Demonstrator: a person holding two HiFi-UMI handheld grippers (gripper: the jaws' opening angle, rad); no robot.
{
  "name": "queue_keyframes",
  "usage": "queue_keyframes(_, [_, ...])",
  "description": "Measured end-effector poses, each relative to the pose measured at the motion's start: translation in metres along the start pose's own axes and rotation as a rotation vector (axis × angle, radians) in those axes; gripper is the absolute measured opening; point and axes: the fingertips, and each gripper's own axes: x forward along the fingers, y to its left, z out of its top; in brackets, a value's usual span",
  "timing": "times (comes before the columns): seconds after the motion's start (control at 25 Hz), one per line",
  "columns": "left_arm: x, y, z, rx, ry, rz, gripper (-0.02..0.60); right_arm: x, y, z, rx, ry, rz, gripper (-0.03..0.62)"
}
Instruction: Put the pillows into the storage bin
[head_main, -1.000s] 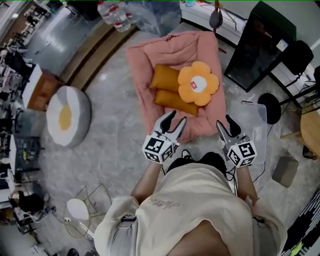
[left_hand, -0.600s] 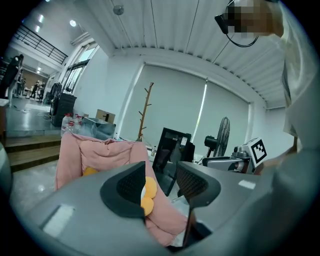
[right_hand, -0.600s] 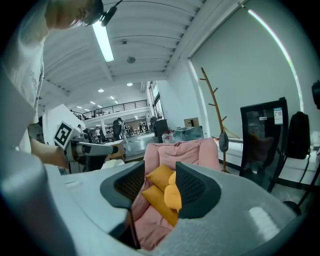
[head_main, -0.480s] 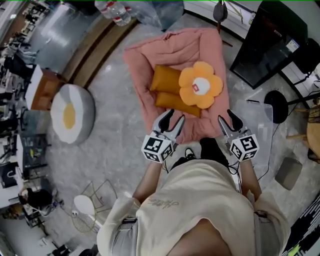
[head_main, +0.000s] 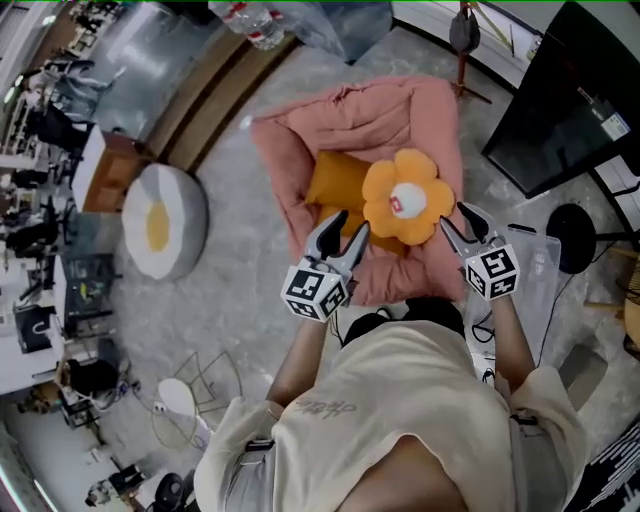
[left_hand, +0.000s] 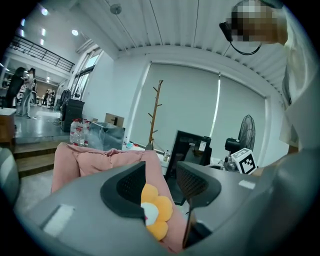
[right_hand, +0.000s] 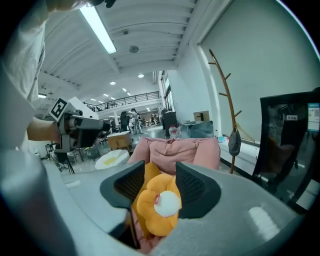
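**Both tongs closer to the pillows, nothing gripped**

At the far left an egg cushion (head_main: 160, 222) lies on the grey floor, well apart from the rest; it sits further right in the head view than a second ago, as the whole view has shifted.

In the middle lies the pink bed (head_main: 350, 115), and the pillows rest in it just as before; two orange pillows (head_main: 335, 182) lie side by side, partly under the flower pillow (head_main: 405, 197).

The left gripper (head_main: 350, 222) was short of the bed's near edge a second ago; now its tips are over that near rim, just beside the orange pillows; its jaws stand wide apart, as wide as before, with nothing between them; its own view shows the flower pillow only further off, through the gap.

The right gripper (head_main: 458, 216) has also come forward and a little down; it used to hang beyond the bed's near right corner, and now its tips are just beside the flower pillow's right petals; its jaws are moderately apart, unchanged, and its own view frames the flower pillow in the gap, the pads not pressing on it.

At the far right stands a black cabinet (head_main: 575, 100).
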Motion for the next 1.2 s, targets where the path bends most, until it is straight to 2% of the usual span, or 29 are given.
queue_keyframes(0.32, [0.019, 0.006, 0.0, -0.012, 0.048, 0.042, 0.196, 0.053, -0.042, -0.028, -0.002, 0.156, 0.061, 0.199])
queue_keyframes(0.56, [0.018, 0.025, -0.001, -0.051, 0.057, 0.106, 0.195, 0.101, -0.065, -0.056, -0.002, 0.29, 0.084, 0.21])
queue_keyframes(0.76, [0.015, 0.046, -0.012, -0.1, 0.069, 0.18, 0.192, 0.144, -0.077, -0.087, -0.115, 0.466, 0.133, 0.231])
queue_keyframes(0.92, [0.015, 0.053, -0.019, -0.135, 0.084, 0.214, 0.192, 0.17, -0.08, -0.113, -0.179, 0.596, 0.181, 0.292])
queue_keyframes(1.2, [0.018, 0.061, -0.026, -0.165, 0.102, 0.249, 0.192, 0.206, -0.1, -0.145, -0.234, 0.706, 0.152, 0.334])
